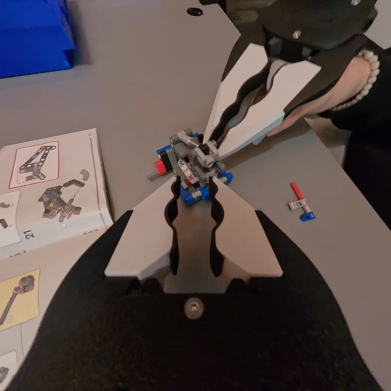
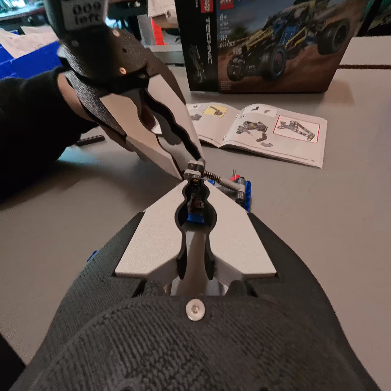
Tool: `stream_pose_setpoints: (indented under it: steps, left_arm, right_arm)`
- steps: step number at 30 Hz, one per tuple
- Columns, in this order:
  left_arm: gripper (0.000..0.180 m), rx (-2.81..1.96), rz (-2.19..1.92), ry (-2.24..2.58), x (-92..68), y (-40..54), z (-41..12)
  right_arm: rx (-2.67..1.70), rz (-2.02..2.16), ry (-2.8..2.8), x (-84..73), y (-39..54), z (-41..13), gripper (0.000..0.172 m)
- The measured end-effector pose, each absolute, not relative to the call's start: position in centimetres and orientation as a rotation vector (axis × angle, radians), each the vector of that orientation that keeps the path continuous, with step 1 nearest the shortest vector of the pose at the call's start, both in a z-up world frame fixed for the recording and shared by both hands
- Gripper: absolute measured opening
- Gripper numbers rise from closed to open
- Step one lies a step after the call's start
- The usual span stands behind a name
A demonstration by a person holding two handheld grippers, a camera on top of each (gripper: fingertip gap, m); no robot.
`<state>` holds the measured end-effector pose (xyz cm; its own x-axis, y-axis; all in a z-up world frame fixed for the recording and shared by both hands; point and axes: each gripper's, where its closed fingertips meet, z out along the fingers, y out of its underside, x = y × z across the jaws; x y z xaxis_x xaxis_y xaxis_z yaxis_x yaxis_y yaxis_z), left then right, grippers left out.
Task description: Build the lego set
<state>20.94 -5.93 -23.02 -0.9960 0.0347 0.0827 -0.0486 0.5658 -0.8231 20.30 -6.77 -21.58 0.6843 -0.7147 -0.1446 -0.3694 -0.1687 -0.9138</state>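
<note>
A small brick model (image 1: 190,165) of grey, blue and black parts, with a spring strut and a red knob, stands on the grey table (image 1: 127,95). My left gripper (image 1: 194,181) has its two fingertips on either side of the model's grey body, pressed on it. In the right wrist view the left gripper (image 2: 191,169) comes in from the upper left onto the model's light grey connectors. My right gripper (image 2: 195,184) is nearly closed, pinching a thin black pin (image 2: 194,182) at the model's (image 2: 239,186) top. It also shows in the left wrist view (image 1: 212,141), coming in from the upper right.
An open instruction booklet (image 1: 53,186) lies left of the model, also in the right wrist view (image 2: 264,131). A loose red axle with grey and blue parts (image 1: 300,203) lies to the right. A blue bin (image 1: 31,36), a product box (image 2: 264,46) and a black beam (image 2: 91,140) stand farther off. My left and right fingertips are right by each other.
</note>
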Motion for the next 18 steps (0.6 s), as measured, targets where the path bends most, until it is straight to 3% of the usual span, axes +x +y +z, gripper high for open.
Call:
stream_pose_setpoints:
  steps: [10, 18]
  left_arm:
    - [0.023, -0.122, 1.489, -2.557, 20.3, -6.1, -22.9]
    - [0.019, 0.042, 1.530, -2.539, 22.6, -6.0, -22.4]
  right_arm:
    - [-1.811, -0.652, 0.807, 21.3, -7.7, -20.9, 0.005]
    - [-1.852, -0.719, 0.819, 21.8, -7.9, -21.4, 0.004]
